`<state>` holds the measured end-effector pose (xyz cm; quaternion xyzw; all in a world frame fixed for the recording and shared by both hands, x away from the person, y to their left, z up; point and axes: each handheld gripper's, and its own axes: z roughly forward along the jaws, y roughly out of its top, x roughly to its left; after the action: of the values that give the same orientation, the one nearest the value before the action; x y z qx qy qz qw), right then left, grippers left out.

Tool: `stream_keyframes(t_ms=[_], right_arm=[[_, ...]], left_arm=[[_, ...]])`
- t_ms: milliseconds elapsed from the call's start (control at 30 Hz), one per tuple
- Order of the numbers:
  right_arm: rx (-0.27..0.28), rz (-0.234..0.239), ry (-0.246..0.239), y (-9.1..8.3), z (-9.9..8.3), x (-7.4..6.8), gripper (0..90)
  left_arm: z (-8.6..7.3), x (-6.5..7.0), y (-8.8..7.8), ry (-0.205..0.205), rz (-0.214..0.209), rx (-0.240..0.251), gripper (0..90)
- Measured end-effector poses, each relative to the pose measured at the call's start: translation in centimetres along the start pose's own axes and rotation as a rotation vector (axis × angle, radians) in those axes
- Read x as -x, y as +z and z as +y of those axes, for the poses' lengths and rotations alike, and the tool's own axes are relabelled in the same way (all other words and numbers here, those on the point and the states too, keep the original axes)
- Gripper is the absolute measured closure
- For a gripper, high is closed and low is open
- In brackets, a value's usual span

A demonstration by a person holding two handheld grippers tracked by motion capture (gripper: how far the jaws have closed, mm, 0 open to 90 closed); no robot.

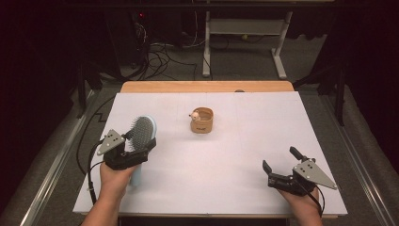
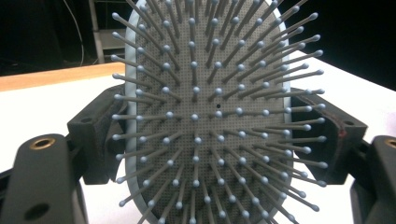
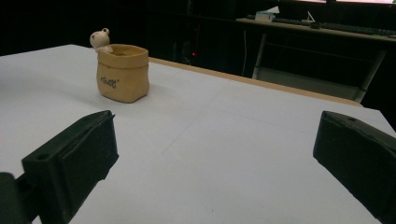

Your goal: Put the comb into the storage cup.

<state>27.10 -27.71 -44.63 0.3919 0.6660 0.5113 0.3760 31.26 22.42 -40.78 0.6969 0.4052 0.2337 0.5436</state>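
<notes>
A light blue hairbrush (image 1: 142, 132) with grey bristles is held up over the left part of the white table. My left gripper (image 1: 136, 149) is shut on the hairbrush, its black jaws pressing both sides of the brush head (image 2: 210, 116). The bristles face the left gripper camera. A tan sack-shaped pot (image 1: 202, 120) with a small white figure on its rim stands upright at the table's middle, also seen as the pot (image 3: 122, 72) in the right gripper view. My right gripper (image 1: 281, 162) rests low at the front right, open with nothing between its jaws.
The white table surface (image 1: 235, 150) has a wooden strip (image 1: 207, 86) along its far edge. Beyond it are a desk frame (image 1: 244, 42) and loose cables (image 1: 160, 54) on the floor. Metal rails run along both sides of the table.
</notes>
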Motion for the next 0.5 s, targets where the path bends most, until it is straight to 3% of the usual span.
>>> stream_keyframes(t_ms=[500], right_arm=[[0.002, -0.002, 0.000, 0.0, 0.0, 0.0, 0.3]], left_arm=[[0.8, 1.9, 2.0, 0.044, -0.042, 0.001, 20.8]])
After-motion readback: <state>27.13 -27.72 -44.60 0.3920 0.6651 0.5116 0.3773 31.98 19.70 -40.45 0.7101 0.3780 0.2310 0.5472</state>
